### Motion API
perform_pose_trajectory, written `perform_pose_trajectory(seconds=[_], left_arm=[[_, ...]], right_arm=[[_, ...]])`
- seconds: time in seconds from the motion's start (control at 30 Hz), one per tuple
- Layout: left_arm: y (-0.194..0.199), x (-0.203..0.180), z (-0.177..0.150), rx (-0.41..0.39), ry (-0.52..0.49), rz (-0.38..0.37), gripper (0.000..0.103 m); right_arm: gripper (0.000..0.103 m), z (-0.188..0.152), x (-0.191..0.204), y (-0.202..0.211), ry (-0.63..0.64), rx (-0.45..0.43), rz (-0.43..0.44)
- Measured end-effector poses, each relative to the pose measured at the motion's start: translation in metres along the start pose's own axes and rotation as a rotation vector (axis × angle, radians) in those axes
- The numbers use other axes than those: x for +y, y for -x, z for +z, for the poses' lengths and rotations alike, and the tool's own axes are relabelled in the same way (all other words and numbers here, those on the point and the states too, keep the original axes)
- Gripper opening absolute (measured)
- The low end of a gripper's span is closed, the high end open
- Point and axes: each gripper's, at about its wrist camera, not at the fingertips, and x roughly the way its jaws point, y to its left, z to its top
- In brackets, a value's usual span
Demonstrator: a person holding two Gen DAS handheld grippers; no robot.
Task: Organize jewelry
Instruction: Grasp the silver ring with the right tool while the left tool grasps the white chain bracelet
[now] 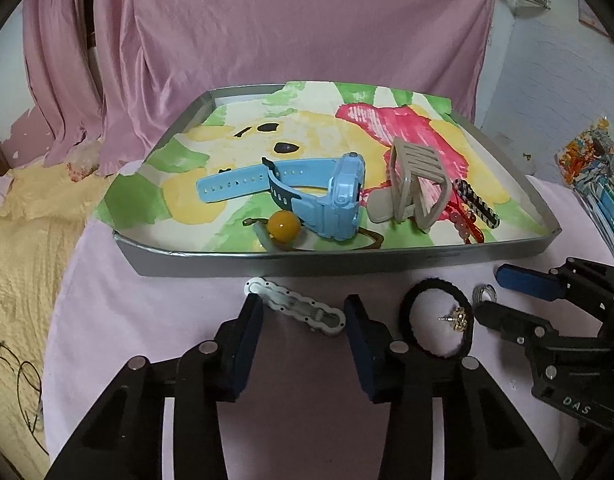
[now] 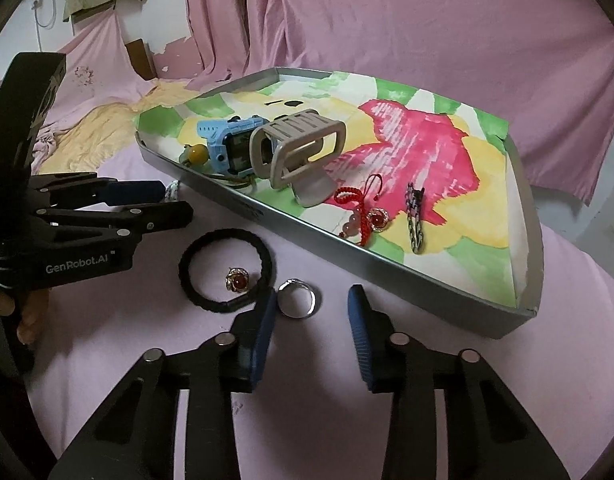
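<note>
Your left claw (image 1: 303,320): jaws wide, empty, straddling white scalloped plastic hair clip (image 1: 295,311) on pink cloth. Your right claw (image 2: 312,310): jaws wide, empty, thin silver metal ring (image 2: 297,298) between fingertips. Black fabric hair tie (image 2: 225,270) encircles red-stone gold earring (image 2: 237,279), near shallow grey metal tray (image 2: 387,270).

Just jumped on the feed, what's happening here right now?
A person is sorting jewelry into a tray with two handheld tools. Both are open and empty. The left tool straddles a white clip on the pink cloth; the right tool hovers by a silver ring. A black hair tie with a red earring inside its loop also lies outside the tray. The watch, claw clip, bead, red charm and a barrette are already in.
</note>
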Motion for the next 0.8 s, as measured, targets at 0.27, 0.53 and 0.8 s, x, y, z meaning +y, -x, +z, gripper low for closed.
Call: perform_pose_trajectory(seconds=[0.27, 0.53, 0.8], left_arm=[[0.004, 0.002, -0.004, 0.008, -0.011, 0.002, 0.028], [0.009, 0.007, -0.009, 0.007, 0.001, 0.004, 0.02], [0.016, 0.009, -0.016, -0.004, 0.011, -0.032, 0.017]], right_arm=[[0.018, 0.001, 0.004, -0.001, 0.013, -0.002, 0.008], [0.018, -0.001, 0.004, 0.001, 0.004, -0.003, 0.006], [0.018, -0.005, 0.003, 0.004, -0.017, -0.006, 0.023]])
